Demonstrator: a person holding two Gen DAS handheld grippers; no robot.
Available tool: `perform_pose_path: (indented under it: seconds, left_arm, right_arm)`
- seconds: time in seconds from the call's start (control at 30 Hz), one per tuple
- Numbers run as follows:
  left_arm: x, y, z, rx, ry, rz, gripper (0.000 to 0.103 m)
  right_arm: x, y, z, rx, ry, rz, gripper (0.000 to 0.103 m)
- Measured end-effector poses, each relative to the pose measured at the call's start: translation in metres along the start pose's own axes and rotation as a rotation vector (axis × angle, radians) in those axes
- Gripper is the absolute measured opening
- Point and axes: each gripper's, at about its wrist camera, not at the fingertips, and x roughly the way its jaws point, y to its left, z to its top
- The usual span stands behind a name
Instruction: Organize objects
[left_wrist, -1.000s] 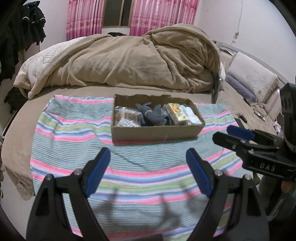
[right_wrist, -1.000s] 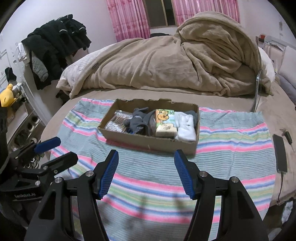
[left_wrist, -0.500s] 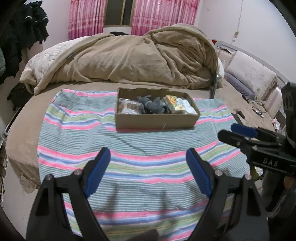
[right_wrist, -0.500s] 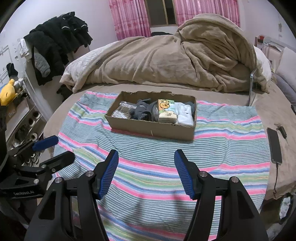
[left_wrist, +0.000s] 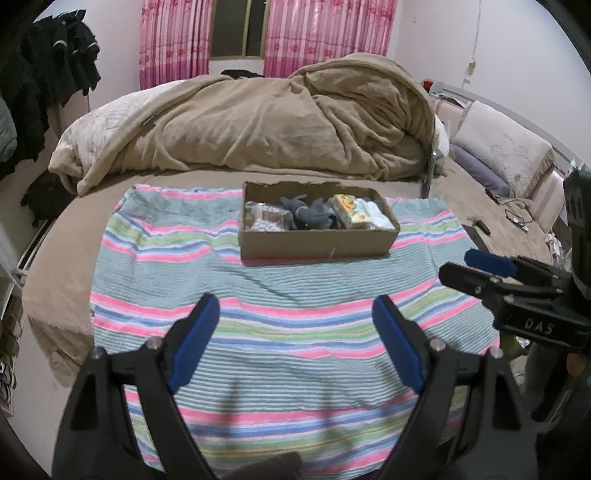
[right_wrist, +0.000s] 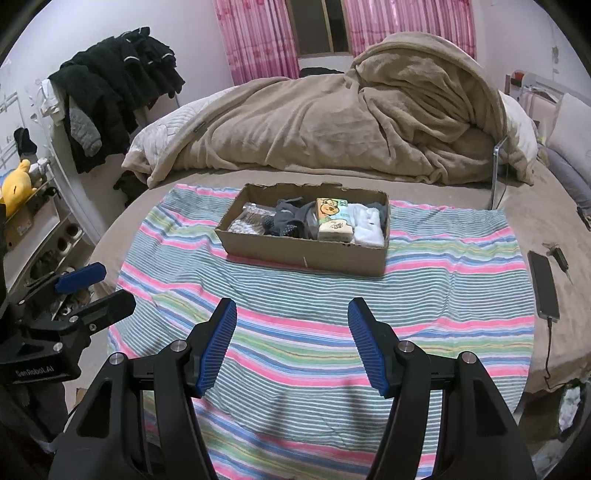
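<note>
Right wrist — tongs apart, cardboard box beyond

Round bed under a rumpled tan blanket, pink curtains flanking a dark window, pale walls, black clothes hung at left

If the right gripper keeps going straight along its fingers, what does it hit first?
Probably the striped towel, since the right gripper is open, empty and angled down toward it. On a shallower line, it would meet the near wall of the cardboard box. Depth is unclear.
</note>
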Motion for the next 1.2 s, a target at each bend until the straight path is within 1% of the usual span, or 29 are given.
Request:
perform_pose_path:
  seconds: [0.07, 0.27, 0.5, 0.83, 1.2]
  left_arm:
    - [0.001, 0.002, -0.001, -0.008, 0.002, 0.005, 0.090]
    - [0.006, 0.004, 0.000, -0.008, -0.006, 0.040, 0.090]
    - [0.012, 0.000, 0.002, 0.003, 0.011, 0.017, 0.090]
    - [0.013, -0.002, 0.003, 0.003, 0.014, 0.031, 0.090]
    - [0.015, -0.001, 0.004, -0.004, 0.015, 0.038, 0.090]
  right_arm:
    - [-0.001, 0.000, 0.000, 0.001, 0.004, 0.002, 0.066]
    - [0.000, -0.001, 0.001, -0.005, 0.011, -0.001, 0.066]
    - [0.004, -0.005, 0.002, 0.008, 0.006, -0.001, 0.066]
    - [0.008, -0.011, 0.002, 0.012, 0.007, 0.018, 0.066]
    - [0.012, -0.015, 0.001, 0.016, 0.013, 0.019, 0.066]
